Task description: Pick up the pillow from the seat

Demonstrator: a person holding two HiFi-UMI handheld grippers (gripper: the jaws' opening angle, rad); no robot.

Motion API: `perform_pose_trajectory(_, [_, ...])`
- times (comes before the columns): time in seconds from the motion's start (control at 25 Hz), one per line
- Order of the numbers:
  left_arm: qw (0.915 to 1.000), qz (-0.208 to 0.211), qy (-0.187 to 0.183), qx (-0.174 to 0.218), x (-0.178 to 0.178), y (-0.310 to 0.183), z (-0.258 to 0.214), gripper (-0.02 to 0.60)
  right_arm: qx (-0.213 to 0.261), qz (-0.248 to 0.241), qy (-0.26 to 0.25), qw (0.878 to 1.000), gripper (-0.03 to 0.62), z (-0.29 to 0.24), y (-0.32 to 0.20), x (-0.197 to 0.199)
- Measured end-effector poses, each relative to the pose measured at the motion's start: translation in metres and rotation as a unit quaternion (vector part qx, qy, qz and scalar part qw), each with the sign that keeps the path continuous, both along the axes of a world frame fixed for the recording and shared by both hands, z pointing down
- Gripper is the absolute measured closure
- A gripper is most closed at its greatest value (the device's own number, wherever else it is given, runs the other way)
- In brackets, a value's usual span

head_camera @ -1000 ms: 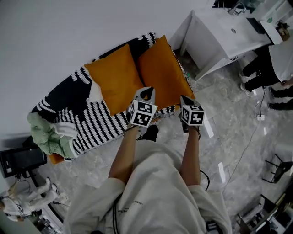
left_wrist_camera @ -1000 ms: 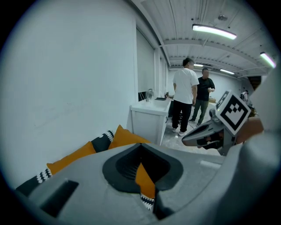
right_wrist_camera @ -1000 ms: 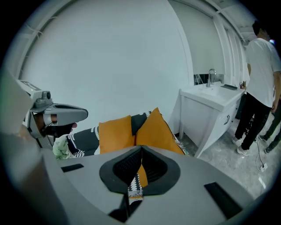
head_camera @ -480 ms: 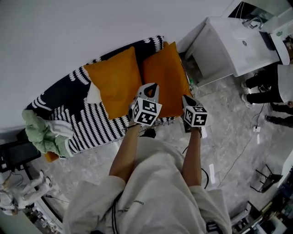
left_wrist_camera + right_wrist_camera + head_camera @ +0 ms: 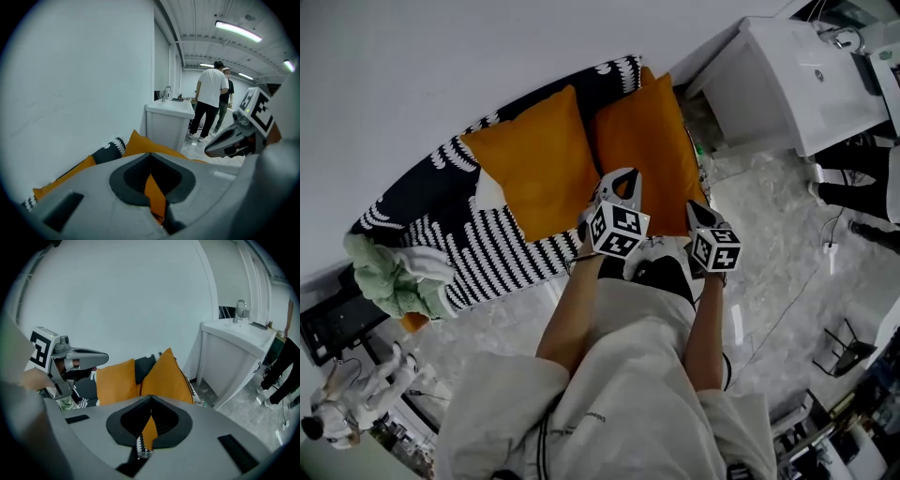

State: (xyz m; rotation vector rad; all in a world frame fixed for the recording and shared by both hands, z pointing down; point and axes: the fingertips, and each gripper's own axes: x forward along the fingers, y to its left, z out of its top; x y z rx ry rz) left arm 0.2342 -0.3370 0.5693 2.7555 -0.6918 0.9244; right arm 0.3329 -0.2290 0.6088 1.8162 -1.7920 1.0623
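A sofa [image 5: 487, 248] with a black-and-white patterned cover stands along the wall, and two orange pillows lean side by side against its back. One pillow [image 5: 647, 141] sits at the end of the sofa nearest the white counter [image 5: 806, 84], and the second pillow [image 5: 530, 159] sits just beside it toward the middle of the sofa, their edges touching. A bundle of green cloth [image 5: 394, 272] lies heaped at the far end of the sofa from the counter. The person stands at the front of the sofa, holding both tools out over its front edge. The left gripper [image 5: 625, 177] is clenched with its jaw tips pressed together and nothing between them; its tip hangs over the lower corner of the pillow at the counter end, though whether it touches the fabric cannot be told. The right gripper [image 5: 695, 207] is clenched and empty as well, held just off the sofa's front corner on the counter side, above the marble floor [image 5: 769, 234]. Beyond the counter, away from the sofa, two people [image 5: 211, 93] stand with their backs turned.
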Motion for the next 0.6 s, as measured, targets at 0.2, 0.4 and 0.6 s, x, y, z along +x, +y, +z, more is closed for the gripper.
perform_pose_trajectory(0.2, [0.9997, -0.012, -0.001, -0.021, 0.005, -0.01, 0.014, 0.573, -0.01, 0.028, -0.003, 1.0, 0.586, 0.009, 0.002, 0.019])
perform_pose_trajectory(0.4, [0.999, -0.019, -0.013, -0.038, 0.008, -0.008, 0.026, 0.573, -0.021, 0.033, -0.007, 0.999, 0.586, 0.021, -0.007, 0.033])
perform_pose_trajectory(0.6, [0.9965, -0.047, -0.045, -0.053, 0.006, -0.017, 0.047, 0.572, -0.03, 0.029, -0.016, 0.999, 0.586, 0.033, -0.034, 0.055])
